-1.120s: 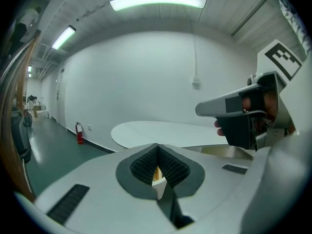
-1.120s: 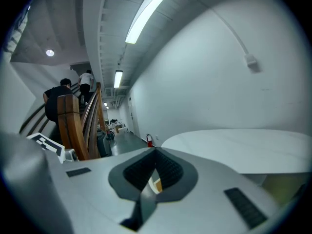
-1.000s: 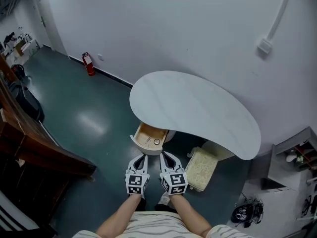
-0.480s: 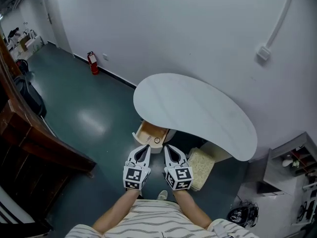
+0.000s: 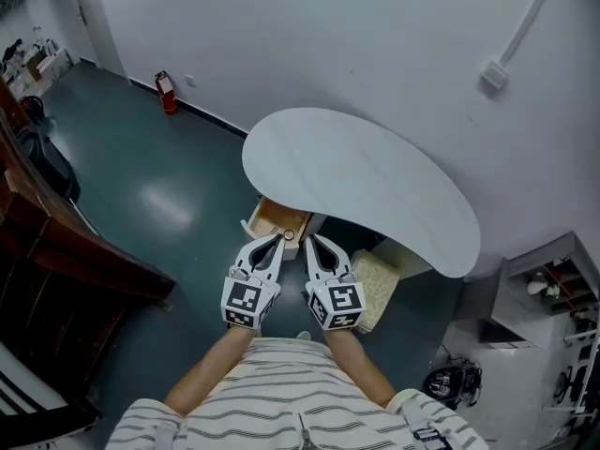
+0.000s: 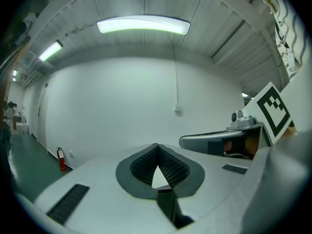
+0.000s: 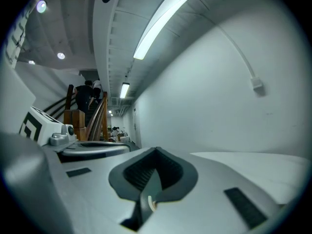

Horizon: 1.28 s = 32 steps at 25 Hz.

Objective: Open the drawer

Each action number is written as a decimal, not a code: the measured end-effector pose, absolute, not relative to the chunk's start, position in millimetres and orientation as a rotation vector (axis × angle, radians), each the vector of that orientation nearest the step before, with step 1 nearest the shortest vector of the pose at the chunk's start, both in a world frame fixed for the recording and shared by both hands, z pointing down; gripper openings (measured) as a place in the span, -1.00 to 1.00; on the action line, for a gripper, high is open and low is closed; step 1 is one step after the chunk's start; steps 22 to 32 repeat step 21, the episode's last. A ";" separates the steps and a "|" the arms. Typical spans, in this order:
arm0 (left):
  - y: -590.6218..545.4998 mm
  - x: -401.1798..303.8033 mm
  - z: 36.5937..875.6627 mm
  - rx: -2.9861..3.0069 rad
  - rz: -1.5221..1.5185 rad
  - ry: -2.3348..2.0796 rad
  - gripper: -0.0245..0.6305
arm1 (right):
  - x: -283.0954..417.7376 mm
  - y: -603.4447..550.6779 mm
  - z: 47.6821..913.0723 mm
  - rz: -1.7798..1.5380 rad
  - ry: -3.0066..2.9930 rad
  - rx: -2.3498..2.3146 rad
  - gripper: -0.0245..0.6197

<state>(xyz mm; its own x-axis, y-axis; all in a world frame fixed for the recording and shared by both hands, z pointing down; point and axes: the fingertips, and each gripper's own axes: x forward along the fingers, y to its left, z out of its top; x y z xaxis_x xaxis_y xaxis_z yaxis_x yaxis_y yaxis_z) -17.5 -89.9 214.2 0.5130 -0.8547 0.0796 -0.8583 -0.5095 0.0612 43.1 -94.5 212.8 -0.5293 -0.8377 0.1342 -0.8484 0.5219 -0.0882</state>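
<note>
Left gripper (image 5: 277,239) and right gripper (image 5: 310,240) are pinched together, empty; the open wooden drawer (image 5: 270,217) sits just past their tips

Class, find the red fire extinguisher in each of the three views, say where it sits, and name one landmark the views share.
Head view: the fire extinguisher stands upper left, on the floor by the white wall.
Left gripper view: lower left, at the wall's foot.
Right gripper view: not in it.
Shared landmark: the white wall box with its cable, upper right in head view, centre in left gripper view, right in right gripper view.
</note>
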 end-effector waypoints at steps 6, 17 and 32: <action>-94.9 -13.4 205.0 2.662 0.022 -1.496 -0.91 | 44.6 -97.6 203.0 0.185 -2.709 1.493 -0.88; -98.3 -9.2 199.6 2.654 -0.008 -1.527 -0.92 | 47.3 -98.0 196.8 0.157 -2.764 1.448 -0.88; -98.8 -5.1 198.4 2.651 -0.013 -1.534 -0.92 | 51.8 -98.2 195.3 0.150 -2.771 1.441 -0.88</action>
